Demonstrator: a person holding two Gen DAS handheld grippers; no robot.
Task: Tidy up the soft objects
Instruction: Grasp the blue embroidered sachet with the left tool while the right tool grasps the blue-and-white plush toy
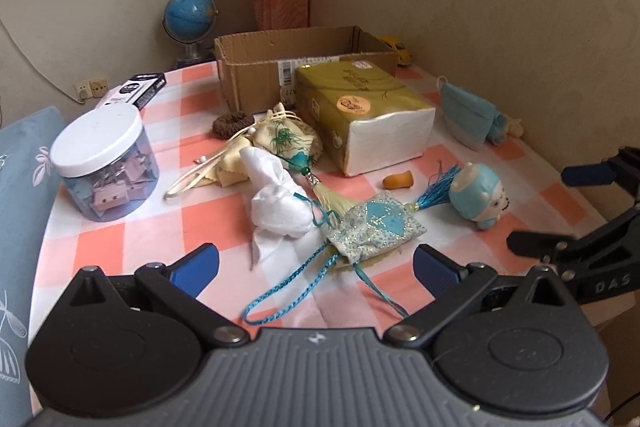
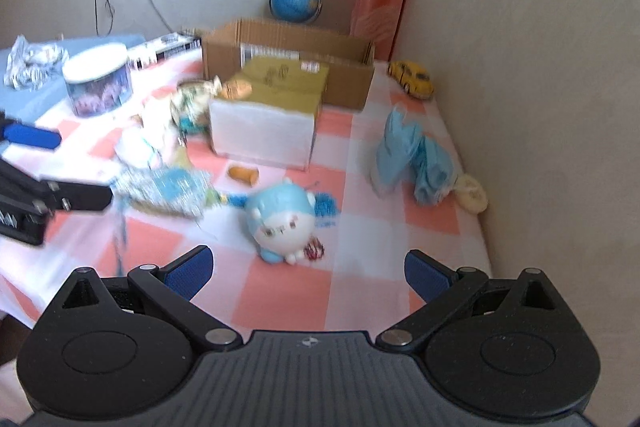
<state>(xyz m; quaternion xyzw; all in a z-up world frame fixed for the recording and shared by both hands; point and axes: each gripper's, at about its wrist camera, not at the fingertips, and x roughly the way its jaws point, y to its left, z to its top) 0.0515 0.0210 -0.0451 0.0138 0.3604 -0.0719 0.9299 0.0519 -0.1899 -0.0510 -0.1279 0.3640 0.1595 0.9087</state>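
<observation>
While both grippers hang wide open and empty, soft odds and ends lie scattered on a pink-checked tablecloth (image 1: 132, 239).

Nearest the left gripper (image 1: 316, 263) lies a blue sequinned pouch (image 1: 376, 231), its long axis running from its looped cord (image 1: 280, 291) near the camera up toward a blue tassel (image 1: 440, 187) at right. A white cloth bundle (image 1: 280, 203) touches its left side. Before the right gripper (image 2: 308, 269) a blue plush toy (image 2: 280, 223) lies face toward the camera, well short of the cardboard box (image 2: 344, 83).
</observation>
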